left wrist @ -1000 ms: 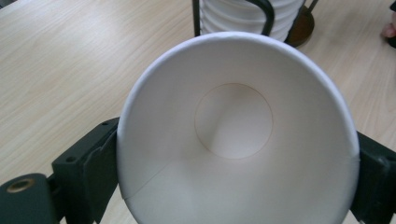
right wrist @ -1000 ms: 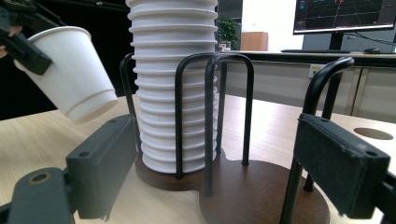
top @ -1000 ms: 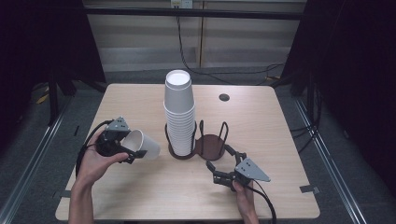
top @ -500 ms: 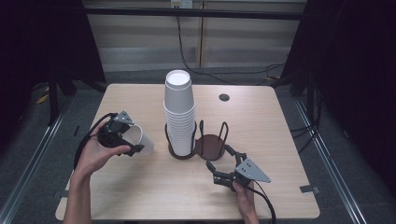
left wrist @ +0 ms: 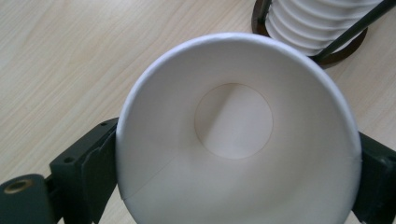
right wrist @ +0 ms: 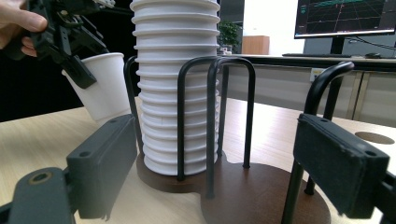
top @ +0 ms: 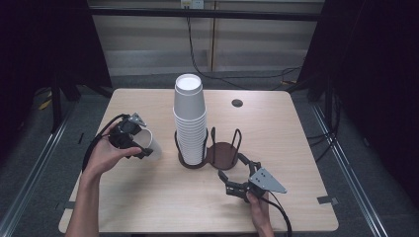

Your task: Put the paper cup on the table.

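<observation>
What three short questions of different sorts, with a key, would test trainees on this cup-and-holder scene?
1. True or false: the left gripper holds a single paper cup.
2. Which side of the wire cup holder carries the cup stack in the high view: A left, B right?
3. Fill in: the right gripper has its jaws ____.

Key: 1 true; 2 A; 3 open, on either side of the holder's empty half, with gaps visible in the right gripper view.

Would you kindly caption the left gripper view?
Left gripper holding a paper cup, mouth toward the camera, above the table.
</observation>
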